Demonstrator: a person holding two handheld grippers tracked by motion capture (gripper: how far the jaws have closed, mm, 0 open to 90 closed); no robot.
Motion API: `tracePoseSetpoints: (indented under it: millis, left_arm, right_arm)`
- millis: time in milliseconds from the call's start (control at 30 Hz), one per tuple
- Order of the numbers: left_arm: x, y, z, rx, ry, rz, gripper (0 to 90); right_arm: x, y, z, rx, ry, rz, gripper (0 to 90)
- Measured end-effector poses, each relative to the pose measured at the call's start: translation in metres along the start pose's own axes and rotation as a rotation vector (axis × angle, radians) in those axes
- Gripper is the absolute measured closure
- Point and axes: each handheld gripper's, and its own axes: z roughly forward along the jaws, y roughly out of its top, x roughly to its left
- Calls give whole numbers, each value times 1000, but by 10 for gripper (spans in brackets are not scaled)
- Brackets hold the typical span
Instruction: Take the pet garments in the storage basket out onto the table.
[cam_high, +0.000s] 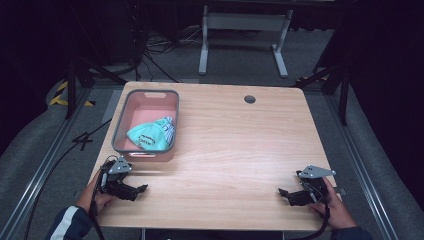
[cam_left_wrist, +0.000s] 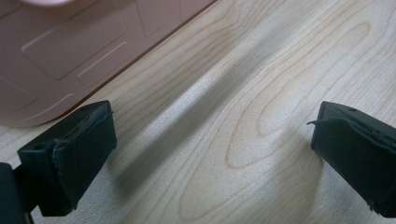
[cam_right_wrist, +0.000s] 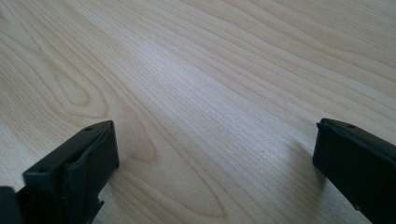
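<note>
A pink bin with a grey rim (cam_high: 118, 125) stands on the left side of the wooden table (cam_high: 235, 145). A crumpled teal cloth (cam_high: 150, 134) lies inside it. My left gripper (cam_high: 140, 190) rests near the table's front left corner, just in front of the bin, open and holding nothing. The left gripper view has its jaws wide apart over bare wood, with the bin's pink wall (cam_left_wrist: 60, 51) at upper left. At the front right my right gripper (cam_high: 283, 192) is open too, and its own view has bare wood grain (cam_right_wrist: 210, 93) between the jaws.
A round cable hole (cam_high: 249, 99) sits near the table's far edge. Beyond the table is grey floor with cables and a white frame leg (cam_high: 203, 50). Metal rails run along both sides of the table.
</note>
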Motion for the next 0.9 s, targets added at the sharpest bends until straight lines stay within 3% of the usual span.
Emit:
tracePoseSetpoints:
  millis: [300, 500, 667, 900]
  left_arm:
    - [-2, -4, -4, -18, 7, 5, 53]
    - [-1, -2, -7, 14, -17, 19, 74]
    - [-3, -1, -12, 28, 0, 11, 170]
    - [-12, 7, -13, 42, 32, 35, 222]
  right_arm:
    - [0, 0, 0, 0, -1, -4, 5]
    - [0, 0, 0, 0, -1, -4, 5]
    - [0, 0, 0, 0, 5, -5, 5]
    - [-1, 0, 0, 0, 6, -12, 5]
